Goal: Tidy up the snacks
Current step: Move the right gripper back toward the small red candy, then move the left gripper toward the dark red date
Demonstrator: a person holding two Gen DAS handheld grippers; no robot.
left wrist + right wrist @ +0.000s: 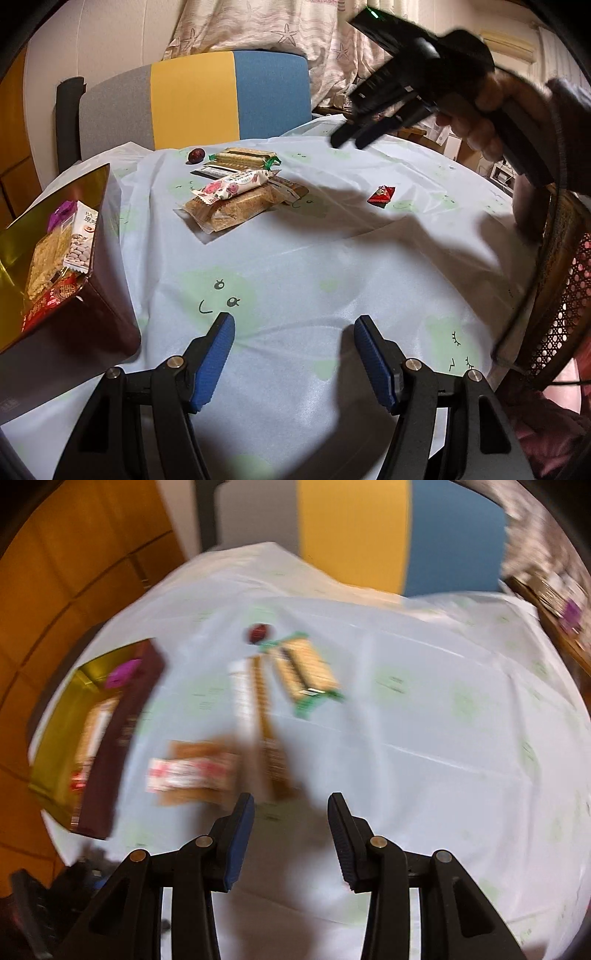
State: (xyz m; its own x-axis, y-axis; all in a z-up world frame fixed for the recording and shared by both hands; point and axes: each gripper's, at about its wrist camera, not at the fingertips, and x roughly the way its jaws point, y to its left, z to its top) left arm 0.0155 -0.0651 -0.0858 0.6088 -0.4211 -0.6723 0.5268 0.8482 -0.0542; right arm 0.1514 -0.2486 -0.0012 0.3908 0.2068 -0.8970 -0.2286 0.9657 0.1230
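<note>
A pile of wrapped snacks (pixel 240 188) lies on the pale tablecloth (pixel 314 266): a rose-print bar on a brown cracker pack, with a green-ended biscuit pack (pixel 242 157) and a dark red round sweet (pixel 194 155) behind. A small red candy (pixel 381 194) lies alone to the right. A dark red box with gold lining (pixel 55 258) at left holds several snacks. My left gripper (pixel 293 325) is open and empty, low over the cloth. My right gripper (pixel 351 134) hangs in the air above the candy, open and empty (pixel 290 801). The right wrist view is blurred; it shows the pile (pixel 258 716) and box (pixel 99 738).
A grey, yellow and blue chair back (pixel 207 99) stands behind the table. A woven rattan chair (pixel 569 295) is at the right edge, with a cable hanging by it. Patterned curtains (pixel 280 26) hang at the back. An orange wooden door (pixel 74 554) is at left.
</note>
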